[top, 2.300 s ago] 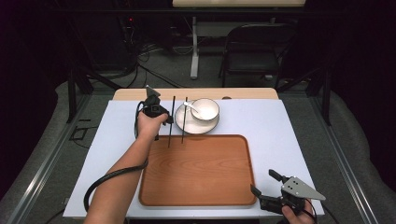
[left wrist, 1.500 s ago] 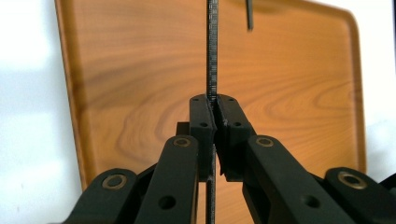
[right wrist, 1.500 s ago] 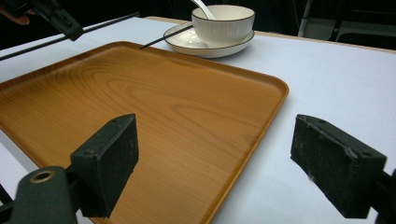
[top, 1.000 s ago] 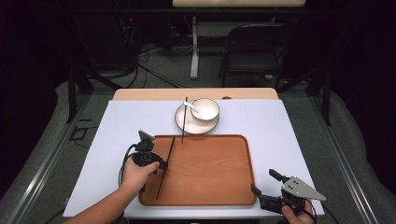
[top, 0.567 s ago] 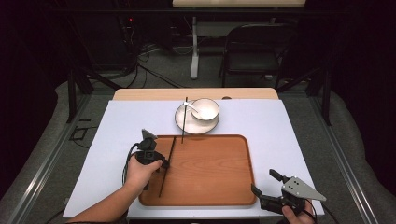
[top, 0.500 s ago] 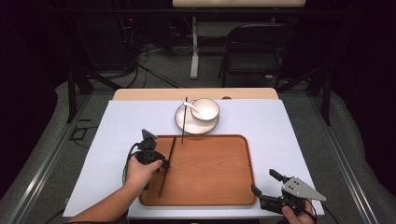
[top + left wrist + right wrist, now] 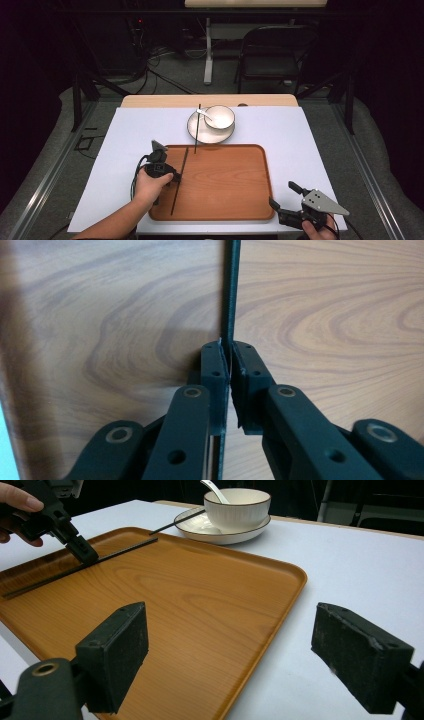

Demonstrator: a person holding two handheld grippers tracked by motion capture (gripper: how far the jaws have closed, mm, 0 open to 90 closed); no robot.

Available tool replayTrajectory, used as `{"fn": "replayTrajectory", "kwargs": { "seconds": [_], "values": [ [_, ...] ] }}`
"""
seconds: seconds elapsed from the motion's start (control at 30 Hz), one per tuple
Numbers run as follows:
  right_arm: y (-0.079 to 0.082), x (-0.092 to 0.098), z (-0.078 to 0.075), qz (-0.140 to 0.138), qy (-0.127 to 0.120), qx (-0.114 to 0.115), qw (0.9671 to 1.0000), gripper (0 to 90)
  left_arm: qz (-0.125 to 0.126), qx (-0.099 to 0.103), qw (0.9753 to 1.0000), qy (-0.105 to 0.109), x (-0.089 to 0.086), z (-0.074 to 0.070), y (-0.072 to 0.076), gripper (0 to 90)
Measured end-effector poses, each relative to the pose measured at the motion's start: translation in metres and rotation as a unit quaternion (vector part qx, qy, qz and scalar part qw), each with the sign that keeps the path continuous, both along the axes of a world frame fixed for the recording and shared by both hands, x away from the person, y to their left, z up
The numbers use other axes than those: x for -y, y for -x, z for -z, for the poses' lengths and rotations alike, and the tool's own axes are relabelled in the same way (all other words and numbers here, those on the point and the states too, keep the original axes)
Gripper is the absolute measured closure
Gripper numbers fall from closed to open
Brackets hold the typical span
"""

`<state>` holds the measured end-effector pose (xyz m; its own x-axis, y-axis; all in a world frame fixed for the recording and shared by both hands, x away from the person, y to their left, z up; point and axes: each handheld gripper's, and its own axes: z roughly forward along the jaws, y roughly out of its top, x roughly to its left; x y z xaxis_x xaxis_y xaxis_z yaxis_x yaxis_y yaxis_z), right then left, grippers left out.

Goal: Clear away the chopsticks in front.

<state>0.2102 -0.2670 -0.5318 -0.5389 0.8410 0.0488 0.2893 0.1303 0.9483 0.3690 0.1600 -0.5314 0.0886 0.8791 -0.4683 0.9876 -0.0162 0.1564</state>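
My left gripper (image 7: 169, 173) is shut on a thin black chopstick (image 7: 179, 180) over the left part of the wooden tray (image 7: 225, 185). In the left gripper view the jaws (image 7: 230, 356) pinch the chopstick (image 7: 231, 290) right at the tray's wood (image 7: 125, 315). A second black chopstick (image 7: 197, 130) lies with its far end on the plate (image 7: 202, 134) and its near end at the tray's rim. On the plate stands a white bowl (image 7: 220, 116) with a spoon (image 7: 205, 115). My right gripper (image 7: 237, 655) stands open at the tray's near right corner, holding nothing.
White paper (image 7: 320, 145) covers the table around the tray. A black chair (image 7: 275, 55) and cables stand on the floor beyond the far edge. The right gripper view takes in the left gripper (image 7: 75, 542), the bowl (image 7: 237, 507) and the plate (image 7: 225, 532).
The left gripper has brought one chopstick from beside the plate back and down to the tray's left part. It has barely shifted in the last half second. The right gripper has stayed still.
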Motion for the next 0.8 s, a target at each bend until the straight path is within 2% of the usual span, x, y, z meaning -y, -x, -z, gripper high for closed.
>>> {"fn": "replayTrajectory", "kwargs": {
  "seconds": [0.37, 0.5, 0.57, 0.67, 0.73, 0.77, 0.8],
  "values": [
    [0.0, 0.0, 0.0, 0.0, -0.001, -0.001, 1.0, 14.7, 0.004, 0.007, 1.0, 0.003, 0.001, -0.006, 0.0, 83.4],
    [0.0, 0.0, 0.0, 0.001, -0.002, -0.002, 1.0, 14.7, 0.007, 0.027, 0.9996, -0.001, 0.001, -0.013, -0.003, 79.7],
    [0.0, 0.0, 0.0, 0.001, -0.001, -0.001, 1.0, 14.6, 0.005, 0.035, 0.9994, 0.006, 0.001, -0.016, -0.006, 76.8],
    [0.0, 0.0, 0.0, 0.001, -0.001, -0.001, 1.0, 14.7, 0.013, 0.056, 0.9983, -0.005, 0.001, -0.021, -0.011, 71.2],
    [0.0, 0.0, 0.0, 0.001, 0.0, 0.0, 1.0, 14.6, 0.009, 0.066, 0.9978, -0.002, 0.0, -0.023, -0.016, 66.6],
    [0.0, 0.0, 0.0, 0.001, -0.001, -0.001, 1.0, 14.6, 0.006, 0.075, 0.9971, 0.002, 0.001, -0.024, -0.018, 64.6],
    [0.0, 0.0, 0.0, 0.001, -0.001, 0.0, 1.0, 14.7, 0.013, 0.094, 0.9955, -0.003, 0.0, -0.025, -0.02, 62.0]
  ]
}}
